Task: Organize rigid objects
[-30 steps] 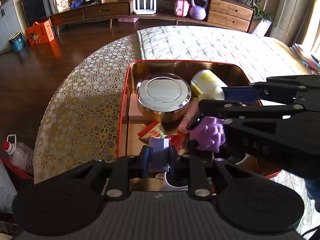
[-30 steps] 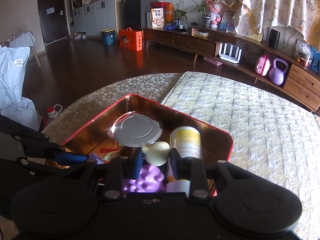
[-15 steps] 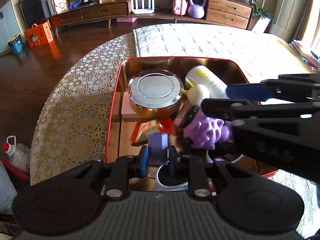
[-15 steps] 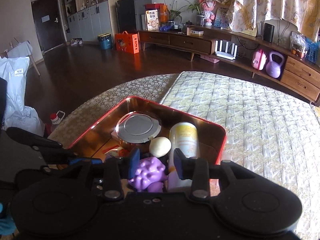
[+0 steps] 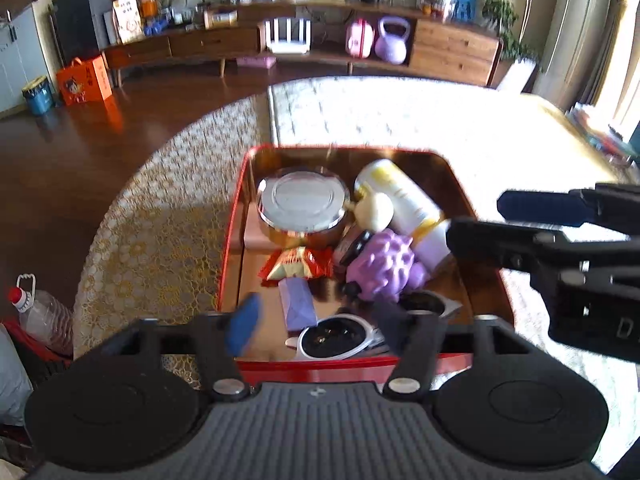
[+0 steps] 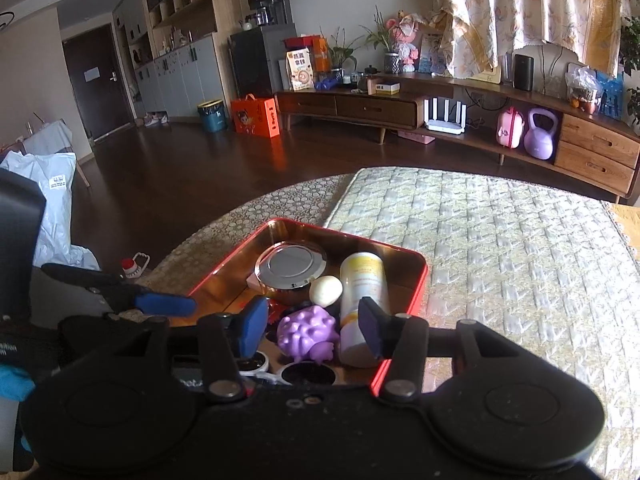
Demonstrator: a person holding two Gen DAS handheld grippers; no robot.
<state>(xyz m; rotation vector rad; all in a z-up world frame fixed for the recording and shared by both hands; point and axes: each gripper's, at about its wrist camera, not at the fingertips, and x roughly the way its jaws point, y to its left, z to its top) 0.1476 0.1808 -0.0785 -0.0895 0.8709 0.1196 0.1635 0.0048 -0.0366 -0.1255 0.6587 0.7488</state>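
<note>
- The red tin box [image 5: 232, 240] is sitting on a patterned tablecloth [image 5: 160, 224], and everything below is placed relative to it.
- The left gripper [image 5: 316, 322] is hovering over the box's near edge; its jaws are opening, with nothing pressed between them.
- A small lilac packet [image 5: 297, 304] is lying flat on the box floor just beyond that near edge, below the gap between the left fingers, apart from both pads.
- The right gripper [image 6: 312, 330] is hanging over the box's near right corner; its jaws are opening too, and the pads are touching nothing.
- A bumpy purple toy [image 6: 308, 332] is resting inside the box near its front, seen between the right fingers but clear of them.
- A round silver-lidded tin [image 5: 302, 202] is sitting toward the box's far left.
- A white and yellow bottle [image 5: 400, 204] is lying along the box's right side, with a cream egg-shaped piece [image 5: 374, 210] just beside it.
- A red snack wrapper [image 5: 298, 262] is lying near the box's middle.
- White-framed sunglasses [image 5: 340, 338] are lying against the box's near wall.
</note>
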